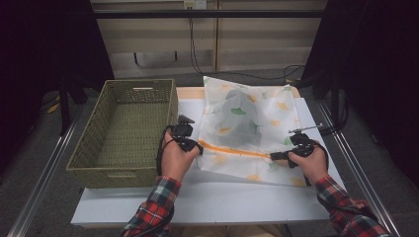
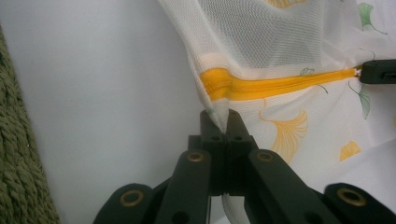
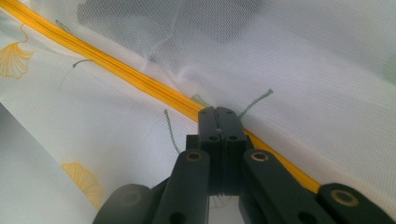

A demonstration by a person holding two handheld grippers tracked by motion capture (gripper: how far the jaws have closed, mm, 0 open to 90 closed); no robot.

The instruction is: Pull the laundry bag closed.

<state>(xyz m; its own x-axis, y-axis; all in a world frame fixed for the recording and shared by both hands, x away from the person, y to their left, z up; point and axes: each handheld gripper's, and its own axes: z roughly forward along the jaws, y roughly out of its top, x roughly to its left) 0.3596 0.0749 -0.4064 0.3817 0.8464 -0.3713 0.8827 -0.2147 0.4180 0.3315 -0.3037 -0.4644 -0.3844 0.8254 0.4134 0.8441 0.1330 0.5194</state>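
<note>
At the left of the high view stands the woven basket (image 1: 123, 131), olive green, on the left part of the white surface (image 1: 212, 200), its near wall toward me. Just right of it is my left hand-held gripper (image 1: 197, 146), clenched on the left edge of the mesh laundry bag (image 1: 247, 126); in the left gripper view a pinch of the white mesh (image 2: 223, 116) sits squeezed between the two black jaws, just under the left end of the orange zipper (image 2: 280, 85). The bag lies flat in the middle of the surface, white with yellow and green leaf prints, something dark showing through its upper half, and the zipper (image 1: 237, 150) runs across its lower part from one gripper to the other. At the right of the frame my right hand-held gripper (image 1: 274, 156) is clamped at the zipper's right end; in the right gripper view its jaws meet on the orange band (image 3: 140, 77), though I cannot tell whether they hold the pull tab or the tape
</note>
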